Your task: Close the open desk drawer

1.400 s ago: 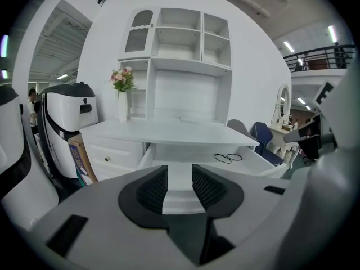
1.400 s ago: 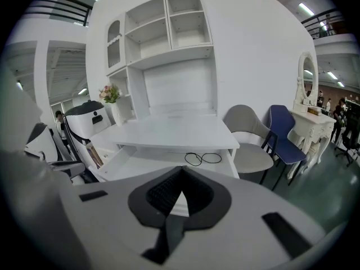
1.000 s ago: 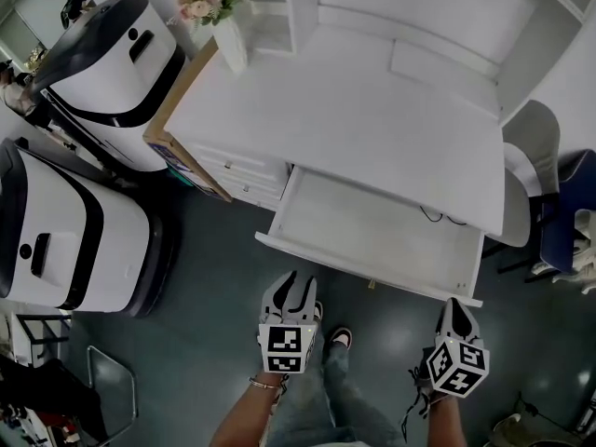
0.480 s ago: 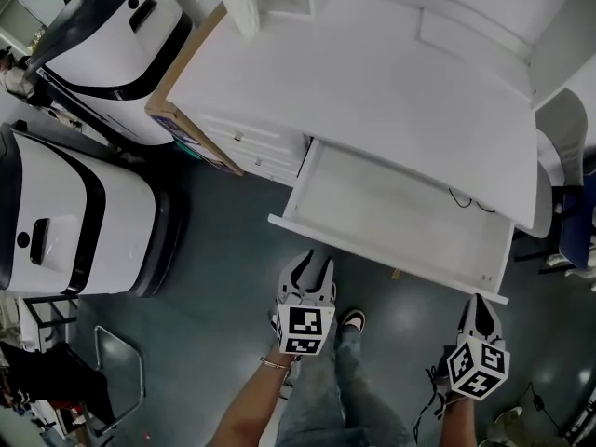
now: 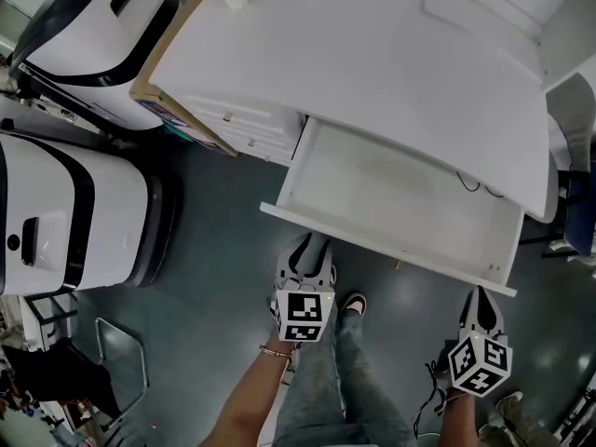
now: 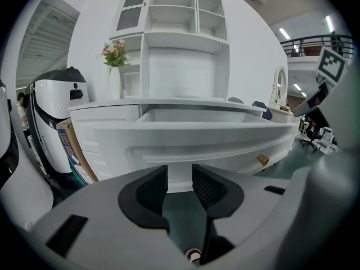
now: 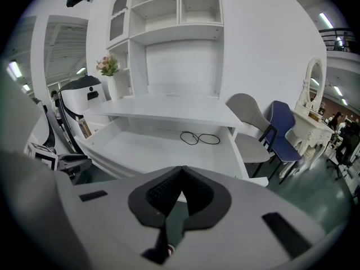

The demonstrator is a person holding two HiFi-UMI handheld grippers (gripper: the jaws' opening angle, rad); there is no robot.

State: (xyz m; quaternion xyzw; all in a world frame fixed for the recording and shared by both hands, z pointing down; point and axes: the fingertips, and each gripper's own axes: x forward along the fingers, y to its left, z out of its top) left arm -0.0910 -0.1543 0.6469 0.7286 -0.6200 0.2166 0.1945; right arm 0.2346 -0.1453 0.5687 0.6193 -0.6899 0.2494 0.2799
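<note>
Head view: a person is standing before the white desk, whose wide drawer is hanging far out beneath the desktop. The left gripper is hovering just short of the drawer's front, near its left end; the right gripper is waiting off the drawer's right corner, apart from it.

Left gripper view: its fingers are standing slightly apart with nothing between them, facing the drawer's front – a brass knob sits to the right.

Right gripper view: its fingers are pressed together, empty, above the drawer's right end, where a cable is lying.

The approach appears under way; closing likely calls for an even push on the drawer's front.
</note>
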